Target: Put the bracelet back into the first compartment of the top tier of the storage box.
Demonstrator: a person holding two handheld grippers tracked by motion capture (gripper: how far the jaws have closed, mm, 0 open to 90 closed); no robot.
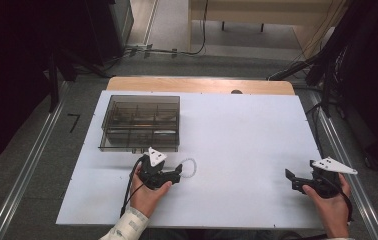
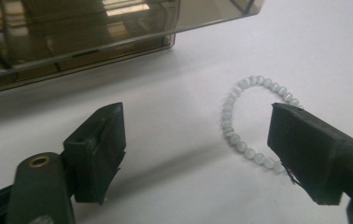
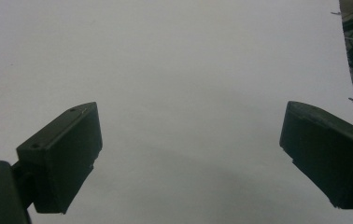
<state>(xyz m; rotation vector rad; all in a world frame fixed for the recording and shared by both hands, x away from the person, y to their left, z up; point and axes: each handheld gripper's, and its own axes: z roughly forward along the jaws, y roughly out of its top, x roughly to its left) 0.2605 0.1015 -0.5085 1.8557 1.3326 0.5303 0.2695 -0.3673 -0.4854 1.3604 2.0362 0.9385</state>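
while the left gripper (image 2: pixel 195 154) hovers with jaws spread beside the bead bracelet (image 2: pixel 251 119), right gripper (image 3: pixel 188 154) gapes, grasping nothing.

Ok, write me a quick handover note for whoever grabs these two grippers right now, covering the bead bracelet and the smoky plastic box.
Left gripper: jaws open, low over the table, nothing clamped. The bead bracelet lies flat on the white table; its near side runs up to the right-hand jaw, and whether they touch is hard to tell.
Right gripper: jaws wide open over bare table at the right edge, holding nothing.
Compartment box: smoky, see-through, just beyond the bracelet.
Done: left gripper brought up to the bracelet.
Left: probably close on the bracelet, lift it and place it in the box.
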